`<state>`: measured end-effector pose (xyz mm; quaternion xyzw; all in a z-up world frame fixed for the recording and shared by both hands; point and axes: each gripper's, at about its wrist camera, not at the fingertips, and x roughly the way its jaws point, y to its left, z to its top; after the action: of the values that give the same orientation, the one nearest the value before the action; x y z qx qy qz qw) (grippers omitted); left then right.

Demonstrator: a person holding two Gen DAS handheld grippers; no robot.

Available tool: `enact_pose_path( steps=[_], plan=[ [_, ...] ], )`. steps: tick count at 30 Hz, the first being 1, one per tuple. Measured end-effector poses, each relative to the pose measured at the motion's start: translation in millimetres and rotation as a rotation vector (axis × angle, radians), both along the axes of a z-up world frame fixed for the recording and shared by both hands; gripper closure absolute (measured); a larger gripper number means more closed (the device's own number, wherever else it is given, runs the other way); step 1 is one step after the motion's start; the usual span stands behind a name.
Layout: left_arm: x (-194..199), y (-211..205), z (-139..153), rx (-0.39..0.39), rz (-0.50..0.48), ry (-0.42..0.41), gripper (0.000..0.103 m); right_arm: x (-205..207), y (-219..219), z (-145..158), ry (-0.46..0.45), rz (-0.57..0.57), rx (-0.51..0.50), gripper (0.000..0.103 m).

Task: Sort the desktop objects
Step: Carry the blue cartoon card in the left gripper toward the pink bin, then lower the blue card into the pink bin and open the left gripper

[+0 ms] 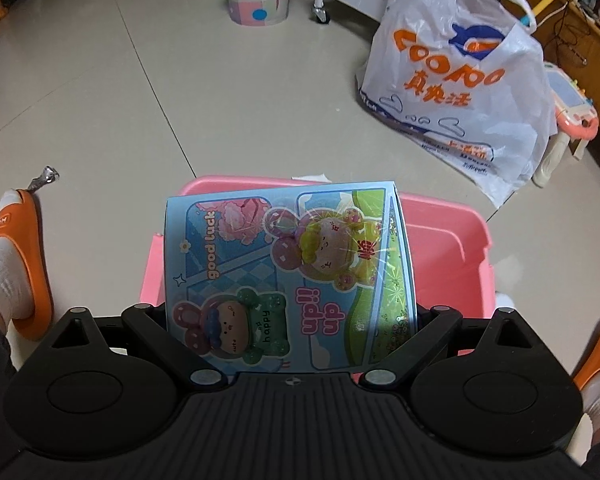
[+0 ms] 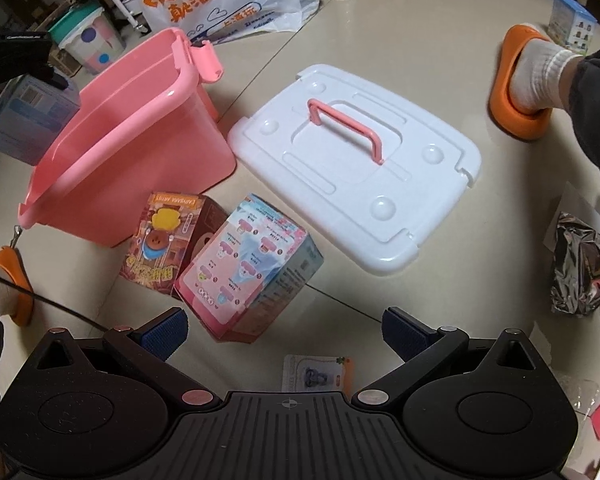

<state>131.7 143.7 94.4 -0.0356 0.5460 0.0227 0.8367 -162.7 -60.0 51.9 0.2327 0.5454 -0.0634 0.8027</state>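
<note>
We hold a blue toy box [image 1: 288, 276] clamped in our left gripper [image 1: 290, 320], its printed face up toward the camera and its long axis running straight ahead along the fingers; the fingertips themselves are hidden behind the box, so we judge the grip from how the box sits wedged between the linkages. Directly beyond and below it lies the pink bin [image 1: 448, 236], its open mouth up, so the box hangs over the near part of the opening and the way into the bin is forward and down. Our right gripper [image 2: 284, 332] hangs spread wide with nothing between its blue pads [image 2: 166, 332], low over the floor. Just ahead of it and slightly left lies a pink-and-blue box [image 2: 252, 272], tilted with its long axis slanting away to the upper right, touching a red-brown box [image 2: 168, 240] beside the bin's wall. The white lid [image 2: 356, 168] lies flat on the floor, right of the bin, handle up. For those two boxes the right gripper is clearly the nearer one
</note>
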Motion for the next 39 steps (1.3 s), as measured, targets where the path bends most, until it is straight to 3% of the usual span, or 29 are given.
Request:
enact_pose_path(
  steps=[12,21,28,33,39],
  plan=[
    [17.3,-1.0,-28.6,-0.040,-0.014,0.073,0.007,2.2,7.5,-9.1,0.031,0.026,0.010,0.000],
    [26.9,-7.2,-44.2,-0.028,-0.029,0.114,0.007,6.5,14.6,-14.0,0.060,0.035,0.030,0.000],
    [39.2,-17.5,-71.8,0.040,-0.065,0.189,0.007,7.6,13.9,-20.7,0.082,0.018,0.064,0.000],
    [47.7,-16.4,-92.2,0.012,-0.058,0.266,0.007,9.1,14.5,-25.1,0.098,0.014,0.086,0.000],
    [55.7,-18.6,-108.1,0.024,-0.071,0.291,0.007,11.3,15.7,-32.1,0.125,0.006,0.117,0.000]
  ],
)
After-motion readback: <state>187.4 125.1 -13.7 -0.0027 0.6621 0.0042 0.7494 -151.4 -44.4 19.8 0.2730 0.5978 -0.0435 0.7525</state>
